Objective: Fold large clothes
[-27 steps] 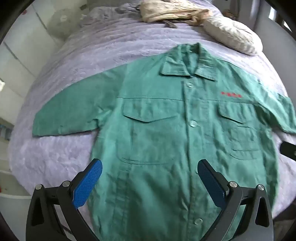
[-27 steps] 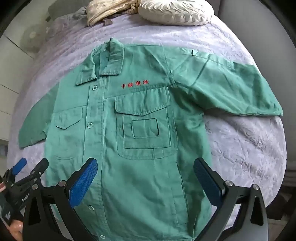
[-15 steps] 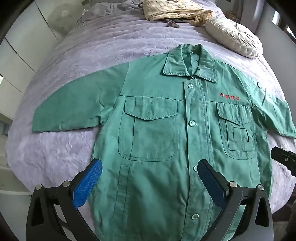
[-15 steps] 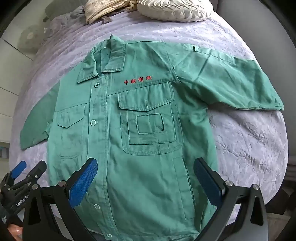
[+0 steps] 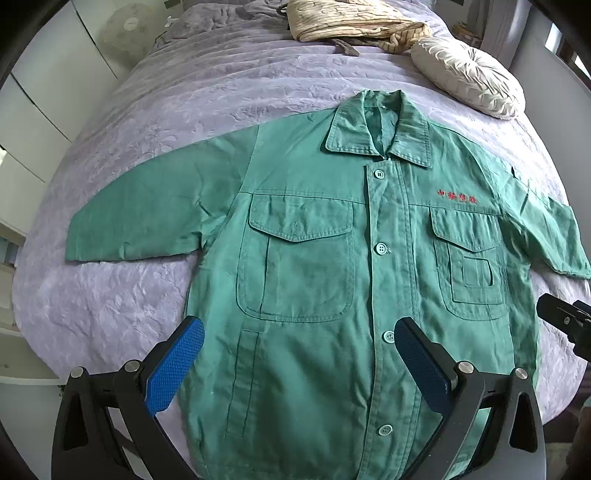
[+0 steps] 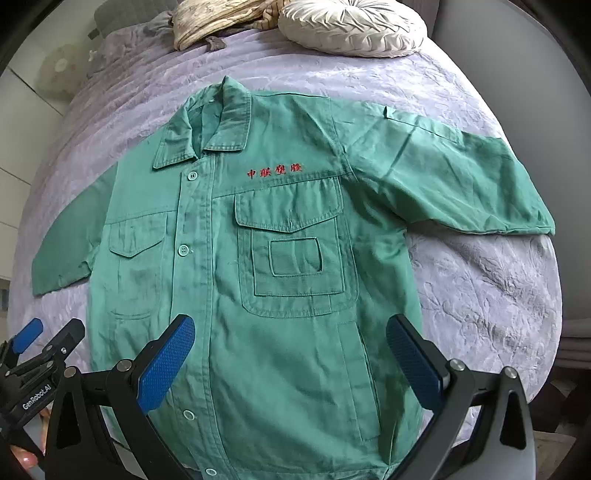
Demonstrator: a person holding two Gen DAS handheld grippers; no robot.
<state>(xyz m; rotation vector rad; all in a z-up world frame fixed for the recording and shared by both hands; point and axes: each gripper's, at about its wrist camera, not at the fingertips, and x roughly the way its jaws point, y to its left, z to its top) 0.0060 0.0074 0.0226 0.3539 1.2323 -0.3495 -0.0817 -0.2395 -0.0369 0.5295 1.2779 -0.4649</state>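
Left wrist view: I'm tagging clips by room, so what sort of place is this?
Probably a bedroom: a lavender quilted bedspread under the green work shirt, and a round cream pleated cushion.

You have one green shirt [image 5: 317, 280] with two chest pockets. You have one round pillow [image 5: 467, 79], one tan cloth [image 5: 351, 20], and two grippers.

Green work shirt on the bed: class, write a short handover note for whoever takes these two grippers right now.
Left gripper: open, empty, above the shirt's lower front.
Right gripper: open, empty, also over the lower front.
Green shirt: flat on the purple bedspread, buttoned, face up, both sleeves spread out.
Round cushion and beige cloth lie beyond the collar.
Done: shirt laid out.
Left: every fold.
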